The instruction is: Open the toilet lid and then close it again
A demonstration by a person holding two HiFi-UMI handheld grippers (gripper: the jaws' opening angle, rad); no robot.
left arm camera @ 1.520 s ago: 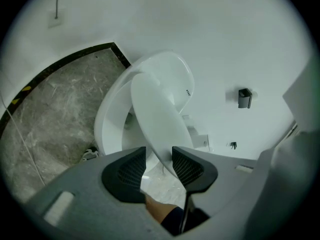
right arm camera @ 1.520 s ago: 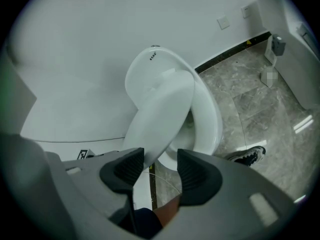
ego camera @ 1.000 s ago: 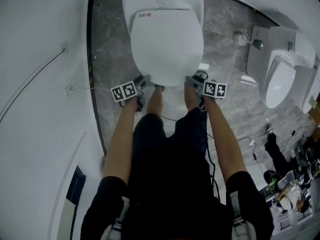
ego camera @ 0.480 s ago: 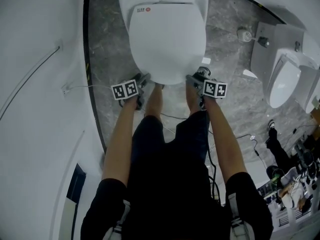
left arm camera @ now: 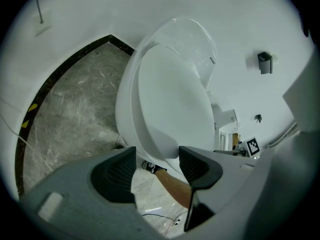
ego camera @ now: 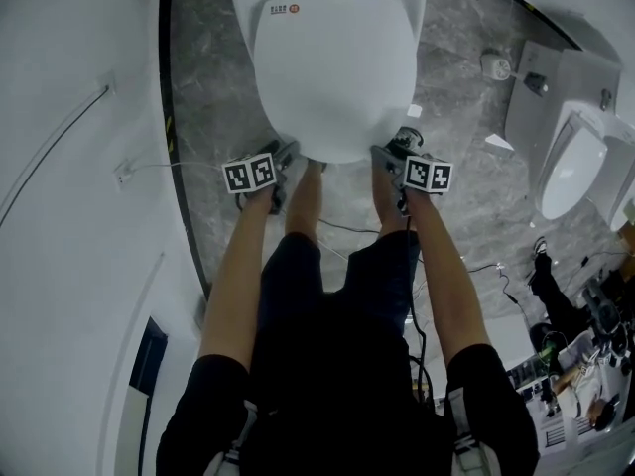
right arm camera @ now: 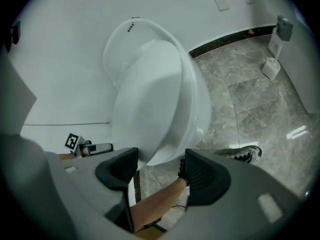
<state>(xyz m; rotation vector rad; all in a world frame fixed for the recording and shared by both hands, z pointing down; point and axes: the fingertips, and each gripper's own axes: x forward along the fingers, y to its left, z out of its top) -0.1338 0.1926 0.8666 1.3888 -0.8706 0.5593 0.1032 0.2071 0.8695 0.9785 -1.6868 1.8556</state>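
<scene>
A white toilet (ego camera: 332, 62) stands against the far wall with its lid (ego camera: 335, 77) lying down flat over the bowl. My left gripper (ego camera: 286, 155) is at the lid's front left edge, and my right gripper (ego camera: 385, 154) is at the front right edge. In the left gripper view the left gripper (left arm camera: 157, 160) is open, with the lid's (left arm camera: 172, 109) front rim just above the gap and touching neither pad. In the right gripper view the right gripper (right arm camera: 160, 166) is open in the same way under the lid (right arm camera: 145, 104).
A white wall (ego camera: 79, 167) runs close along the left. A urinal (ego camera: 571, 172) hangs at the right, with a small white fitting (ego camera: 493, 65) on the grey marble floor (ego camera: 466, 167) near it. The person's legs and a cable (ego camera: 347, 229) lie below the toilet's front.
Both grippers stay at the lid's front corners. In the head view the toilet sits slightly higher and further right. The lid lies flat throughout.
</scene>
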